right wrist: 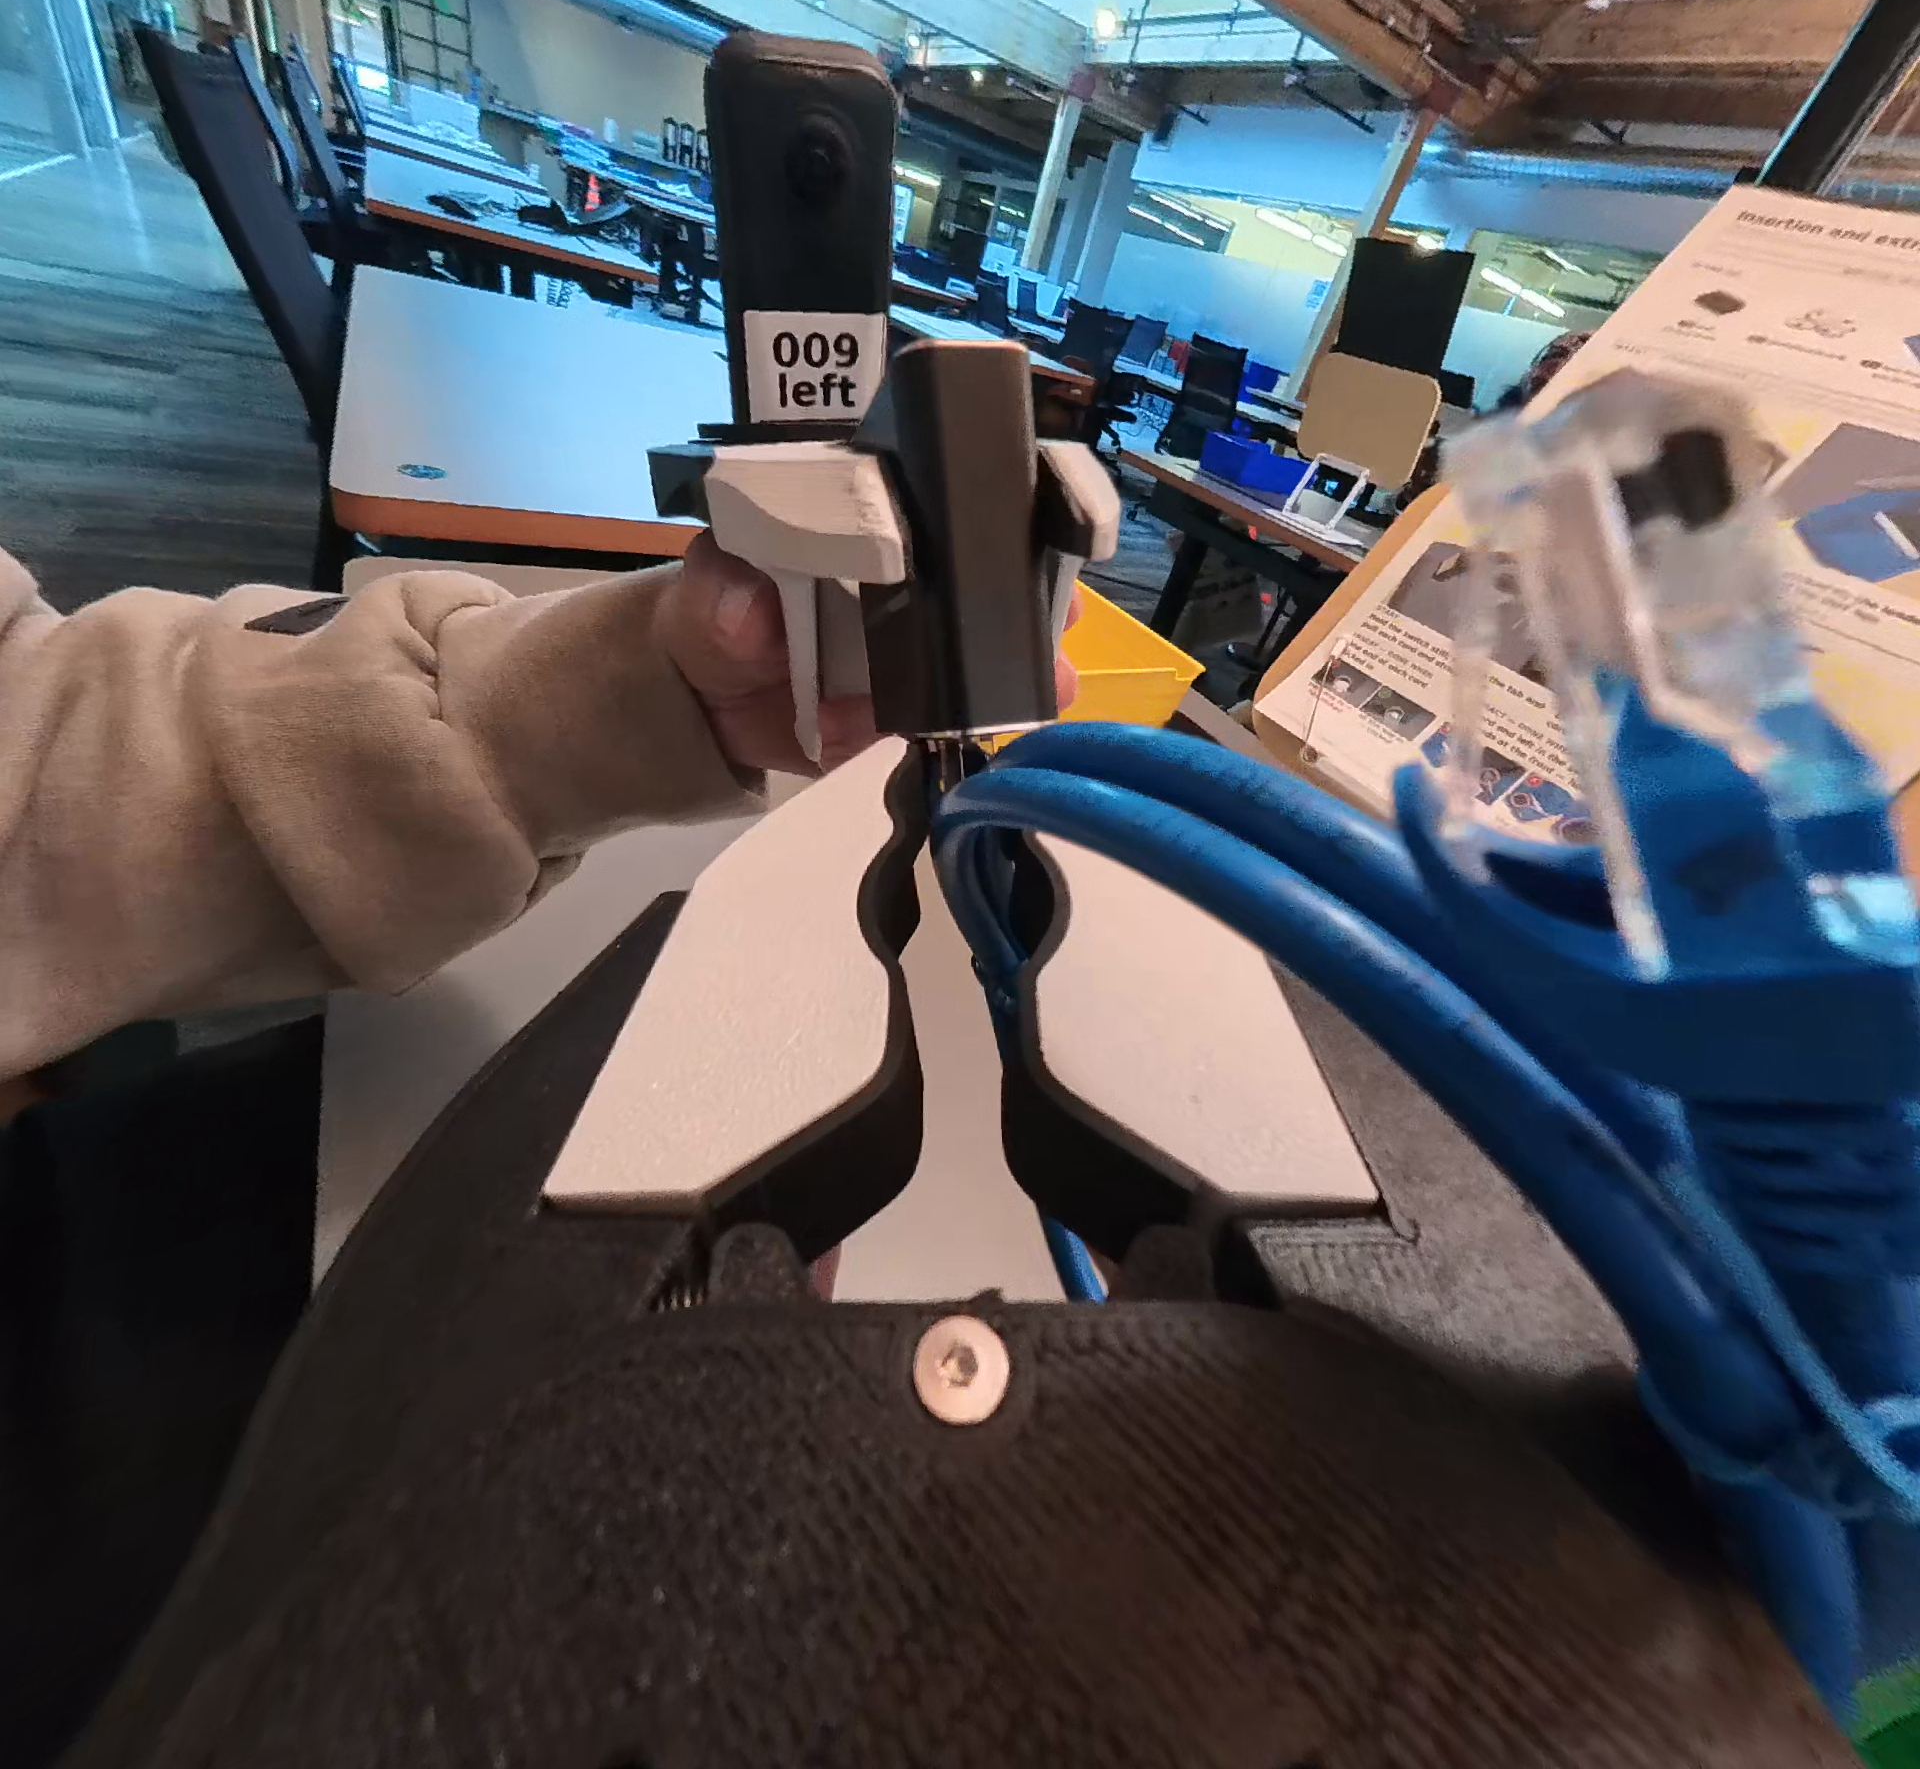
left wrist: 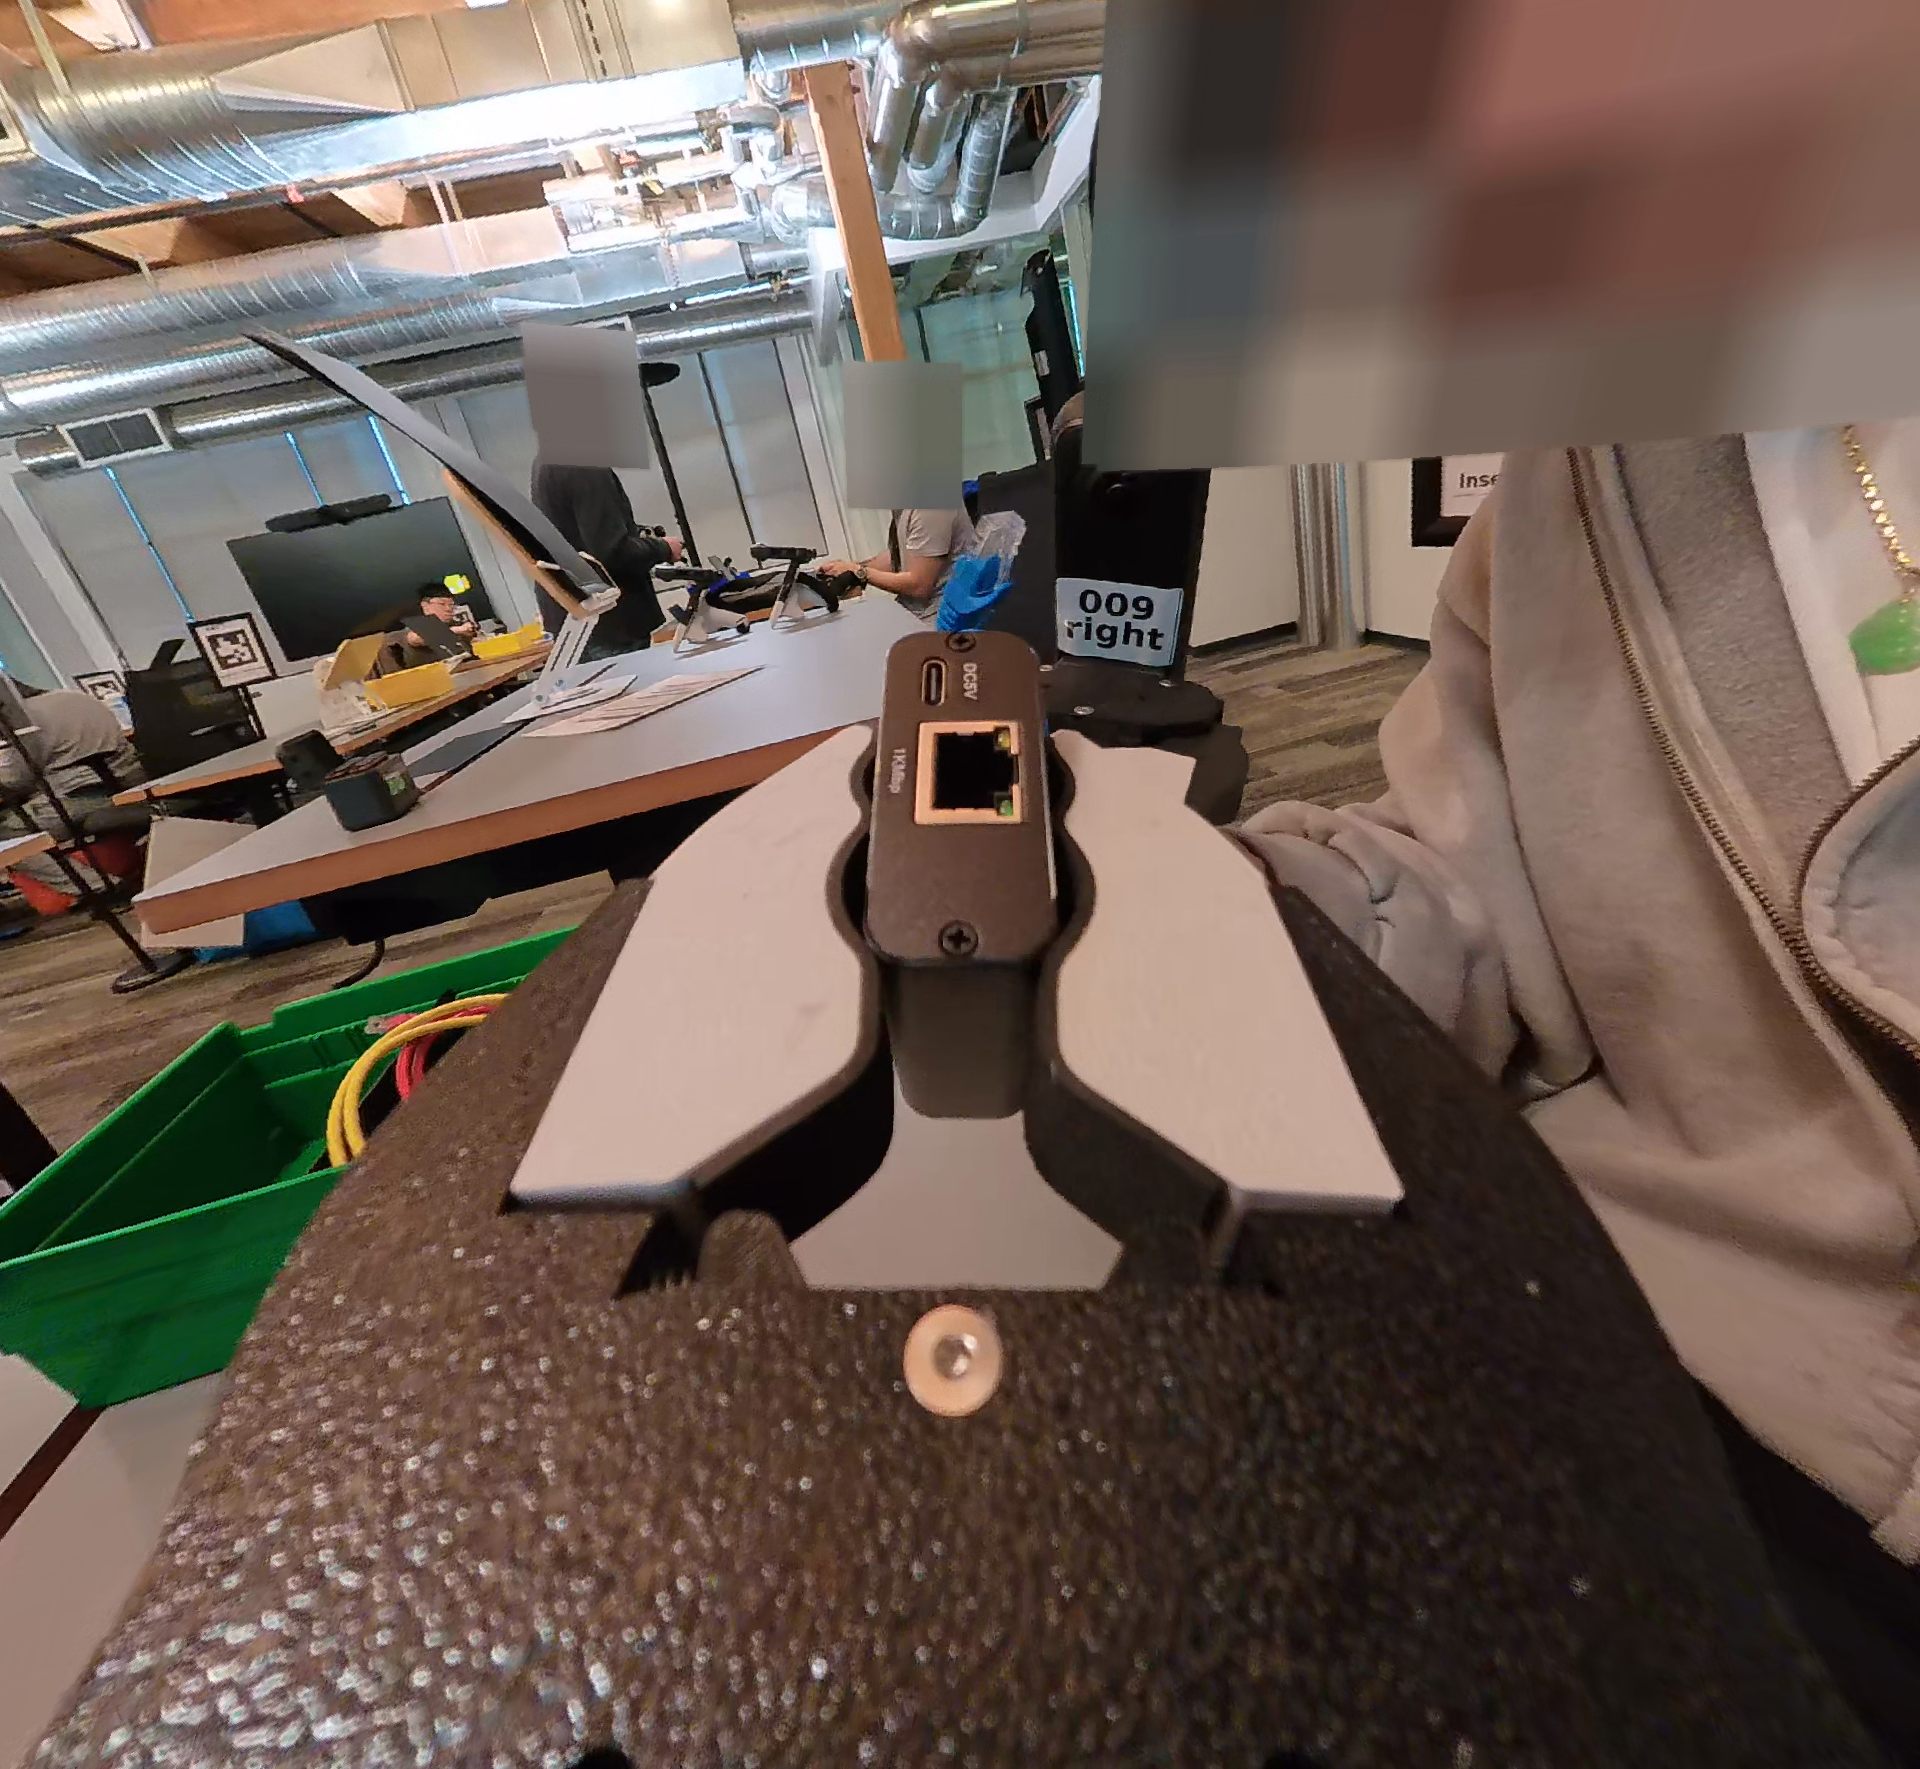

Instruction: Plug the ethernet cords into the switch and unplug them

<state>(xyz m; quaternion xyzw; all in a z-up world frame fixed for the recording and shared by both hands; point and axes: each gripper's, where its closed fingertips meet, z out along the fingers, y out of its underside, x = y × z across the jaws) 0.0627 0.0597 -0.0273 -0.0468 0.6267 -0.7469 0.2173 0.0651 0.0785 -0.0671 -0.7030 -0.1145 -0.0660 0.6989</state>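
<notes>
Both my jaws are clamped: left gripper (left wrist: 961, 846) holds the switch (left wrist: 961, 805) upright, its open port facing my camera so the right can reach it. Right gripper (right wrist: 971, 878) pinches the blue ethernet cord (right wrist: 1299, 898) just below the switch. Behind the switch stretch grey tables (left wrist: 665, 743) under exposed ducting.

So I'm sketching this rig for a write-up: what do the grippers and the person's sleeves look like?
Each gripper, left and right, has a rough black body, one silver screw and two flat pale grey fingers with wavy black inner edges. The left one carries a black camera stick with a white label. The sleeve is beige fleece.
</notes>
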